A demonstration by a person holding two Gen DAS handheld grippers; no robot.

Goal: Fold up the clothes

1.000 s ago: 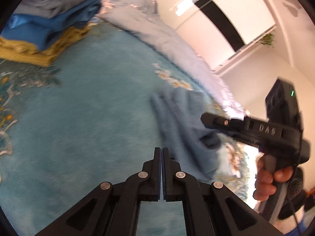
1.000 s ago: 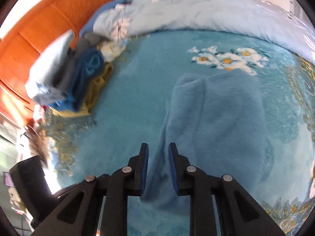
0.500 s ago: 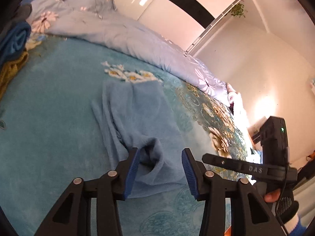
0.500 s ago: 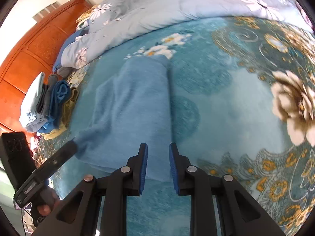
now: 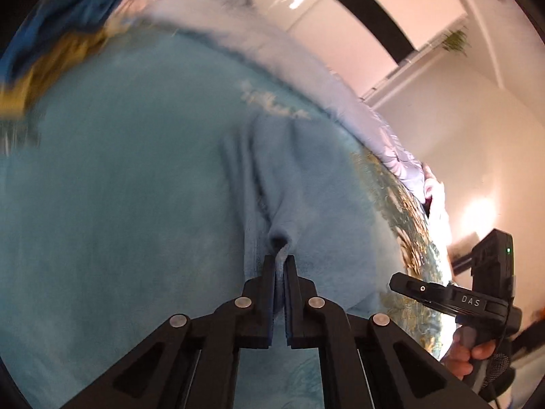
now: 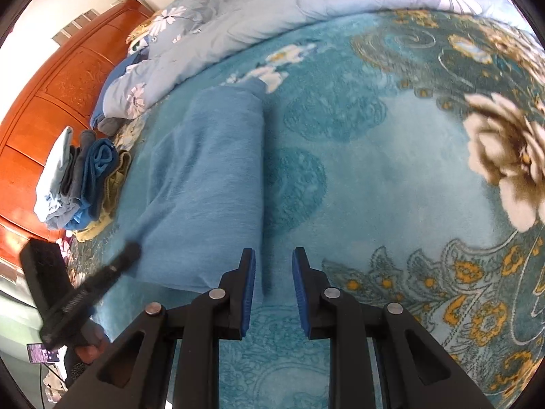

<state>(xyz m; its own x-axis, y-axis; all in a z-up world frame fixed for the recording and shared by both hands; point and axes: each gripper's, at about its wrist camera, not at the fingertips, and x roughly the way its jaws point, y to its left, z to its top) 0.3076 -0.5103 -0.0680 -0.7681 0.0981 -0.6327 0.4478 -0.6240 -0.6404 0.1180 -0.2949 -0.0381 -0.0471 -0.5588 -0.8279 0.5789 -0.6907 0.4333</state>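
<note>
- Your left gripper [image 5: 280,266] is clenched on a pinch of the blue garment [image 5: 306,187]; the cloth bunches into a ridge between the pads and creases run away from it toward 12 o'clock.
- Your right gripper [image 6: 273,269] stands with its jaws partly apart and nothing between them; the blue pads sit just past the garment's [image 6: 207,177] near right corner, over the bedspread [image 6: 391,170].
- The only readable writing is "DAS", in pale letters on the side of the right gripper's body [image 5: 471,301] at 4 o'clock in the left wrist view; a small green light glows above it.
- Your right hand [image 5: 470,354] wraps the handle below that lettering.
- In the right wrist view your left gripper's body [image 6: 78,293] lies blurred at 8 o'clock; any lettering on it is too smeared to read.
- The garment lies flat on the teal, flower-patterned bedspread, a long folded strip running from the grippers toward 11 o'clock, its right edge straight.
- Farther off, at 9 o'clock in the right wrist view, a pile of folded clothes [image 6: 78,180] sits near the orange wooden headboard [image 6: 51,102].
- Farthest, a pale blue floral quilt [image 6: 272,10] is heaped along the bed's far edge, from 10 to 1 o'clock.
</note>
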